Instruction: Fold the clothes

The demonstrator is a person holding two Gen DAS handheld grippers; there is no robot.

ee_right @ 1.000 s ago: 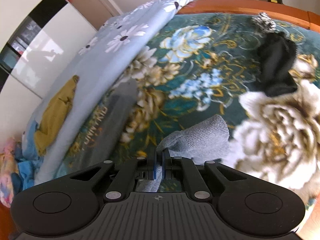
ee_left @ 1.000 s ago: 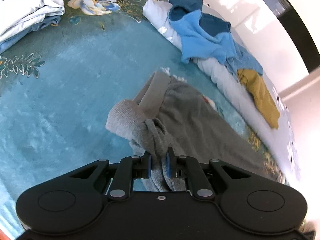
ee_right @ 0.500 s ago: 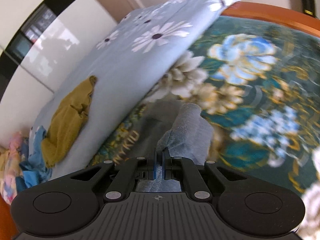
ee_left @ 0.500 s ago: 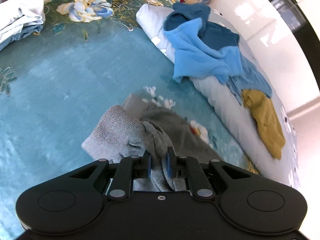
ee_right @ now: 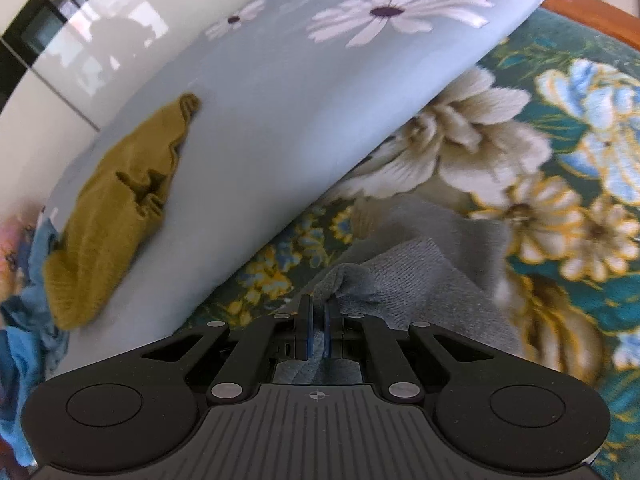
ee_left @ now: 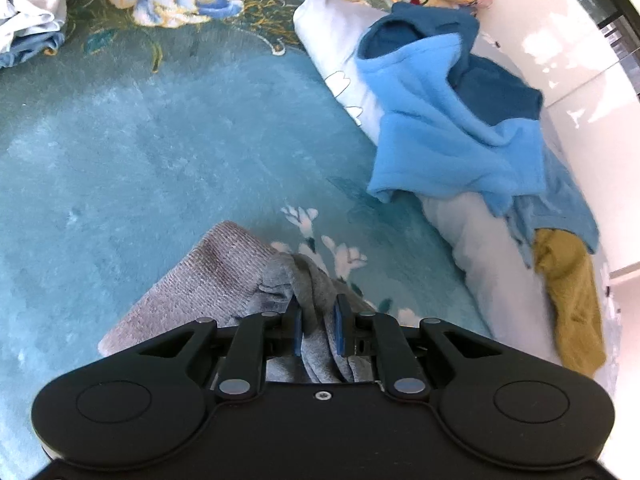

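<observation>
Left gripper: the left gripper [ee_left: 317,330] has its jaws clamped on a bunched fold of the grey knitted garment with ribbed cuffs [ee_left: 224,280].
Right gripper: the right gripper [ee_right: 317,330] has its jaws pressed nearly together on another thin edge of the same garment [ee_right: 404,280].
Garment position: it sits low and near, on the teal floral bedspread [ee_left: 160,168], with one ribbed cuff sticking out to the left of the left gripper.
Change: a second ago the grey body lay stretched out flat to the right; now that spread is out of sight and both views look further towards the far edge.
Meaning: I judge both held ends are being carried across the garment, so a fold is in progress, not yet laid down.
Far edge: the rolled pale daisy-print quilt [ee_right: 280,92] runs along the far side, carrying a crumpled blue fleece top [ee_left: 452,120] and a mustard yellow cloth [ee_right: 116,212].
Open room: bare bedspread lies left and ahead of the left gripper; white folded fabric [ee_left: 32,12] sits far left.
Risk: carrying too far would bump the quilt roll.
</observation>
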